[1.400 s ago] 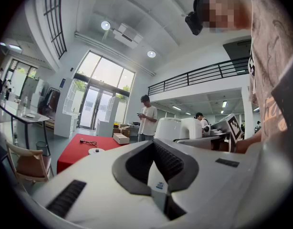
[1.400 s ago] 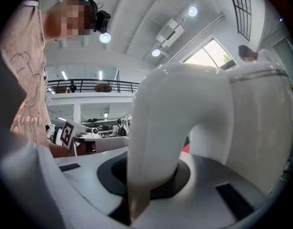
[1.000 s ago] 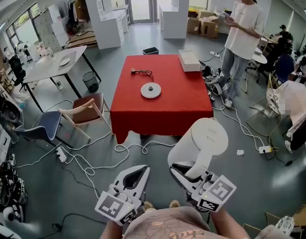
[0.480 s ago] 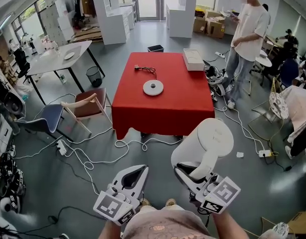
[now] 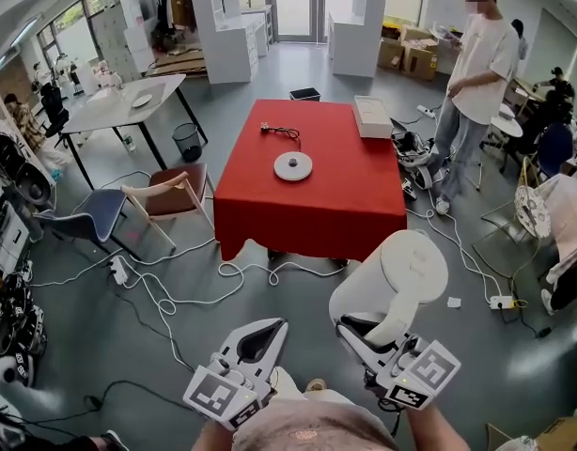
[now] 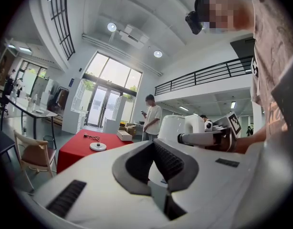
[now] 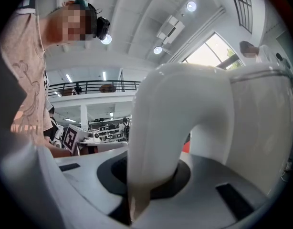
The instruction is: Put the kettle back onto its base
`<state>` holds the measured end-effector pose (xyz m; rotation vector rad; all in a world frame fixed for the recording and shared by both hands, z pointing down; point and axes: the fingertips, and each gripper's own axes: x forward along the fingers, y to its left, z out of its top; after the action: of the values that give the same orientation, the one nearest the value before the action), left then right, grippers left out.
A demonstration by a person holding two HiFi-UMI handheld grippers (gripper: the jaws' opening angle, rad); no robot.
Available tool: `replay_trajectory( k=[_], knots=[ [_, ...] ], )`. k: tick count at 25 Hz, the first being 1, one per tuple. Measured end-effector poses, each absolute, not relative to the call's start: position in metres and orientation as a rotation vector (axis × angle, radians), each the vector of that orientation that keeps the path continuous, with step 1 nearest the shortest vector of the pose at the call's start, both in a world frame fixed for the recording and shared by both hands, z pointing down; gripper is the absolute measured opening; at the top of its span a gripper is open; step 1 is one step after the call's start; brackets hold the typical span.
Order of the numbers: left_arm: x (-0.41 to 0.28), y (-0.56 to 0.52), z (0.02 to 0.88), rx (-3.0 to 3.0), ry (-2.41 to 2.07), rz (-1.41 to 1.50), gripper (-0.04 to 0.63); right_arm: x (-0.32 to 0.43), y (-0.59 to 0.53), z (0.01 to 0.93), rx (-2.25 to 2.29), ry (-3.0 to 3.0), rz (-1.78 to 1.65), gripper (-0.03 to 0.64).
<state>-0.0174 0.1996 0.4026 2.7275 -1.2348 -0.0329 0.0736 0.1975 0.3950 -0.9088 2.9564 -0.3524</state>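
Observation:
The white kettle [image 5: 394, 275] hangs upright over the floor, short of the red table [image 5: 312, 205]. My right gripper [image 5: 368, 327] is shut on its curved handle [image 7: 161, 142], and the kettle's body [image 7: 263, 123] fills the right of the right gripper view. The round white base [image 5: 293, 165] lies on the table's middle with a black cord [image 5: 281, 132] behind it. It also shows far off as the base [image 6: 98, 146] in the left gripper view. My left gripper [image 5: 268, 329] is beside the kettle, level, its tips together and nothing between them. From there the kettle [image 6: 177, 127] is at the right.
A white box [image 5: 373, 116] sits on the table's far right corner. A person [image 5: 476, 73] stands to the table's right. Cables [image 5: 185, 294] snake over the floor before the table. Two chairs [image 5: 166, 200], a bin [image 5: 187, 141] and a grey table [image 5: 129, 111] are at left.
The viewpoint has drifted slightly relative to the room. Both grippers and the kettle sit a little lower and further right in the picture. The grip on the handle is unchanged.

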Motion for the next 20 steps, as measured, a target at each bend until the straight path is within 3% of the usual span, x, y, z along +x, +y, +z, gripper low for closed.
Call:
replay_trajectory(
  k=[20],
  knots=[
    [-0.012,0.135,0.410,2.756,-1.207,-0.004,0.000,0.082,0.139,0.396,-0.931,2.950,-0.329,0.060]
  ],
)
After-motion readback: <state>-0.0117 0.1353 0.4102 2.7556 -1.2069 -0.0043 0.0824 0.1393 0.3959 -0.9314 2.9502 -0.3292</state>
